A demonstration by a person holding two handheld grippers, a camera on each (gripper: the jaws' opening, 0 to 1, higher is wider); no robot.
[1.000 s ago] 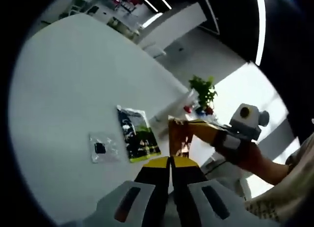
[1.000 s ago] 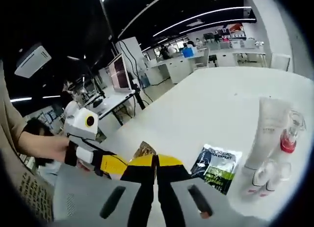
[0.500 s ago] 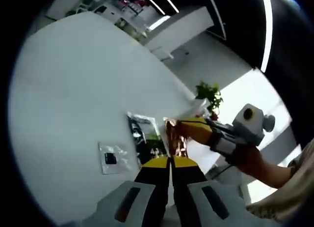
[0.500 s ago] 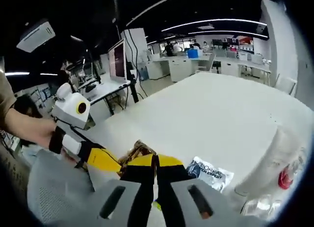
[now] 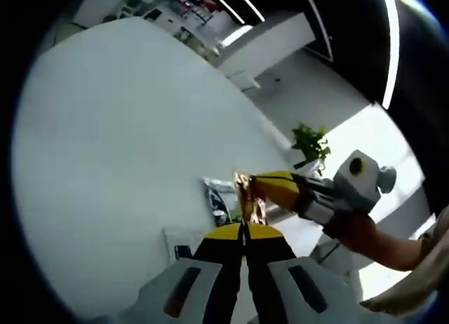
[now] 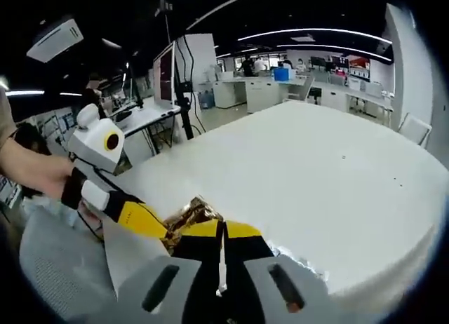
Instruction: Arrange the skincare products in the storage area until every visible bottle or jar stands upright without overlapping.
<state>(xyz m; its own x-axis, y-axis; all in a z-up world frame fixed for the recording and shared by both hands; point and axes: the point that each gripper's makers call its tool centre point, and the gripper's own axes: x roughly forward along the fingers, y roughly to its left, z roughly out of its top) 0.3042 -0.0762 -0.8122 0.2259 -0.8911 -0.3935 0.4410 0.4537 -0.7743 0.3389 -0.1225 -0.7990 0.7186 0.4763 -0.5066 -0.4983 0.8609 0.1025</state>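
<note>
Pinching one crinkled gold-brown foil sachet between them above the white worktop: left claw pressed together on its lower edge, right claw clamped on it from 3 o'clock in the left gripper view. Lying flat on the worktop at 7 o'clock of the sachet, a dark printed packet and a clear pouch

Legible text: none. Dark sachet on the desk: print present, too blurred to read. Small clear packet beside it: dark mark only, with no letters or numbers legible.
</note>
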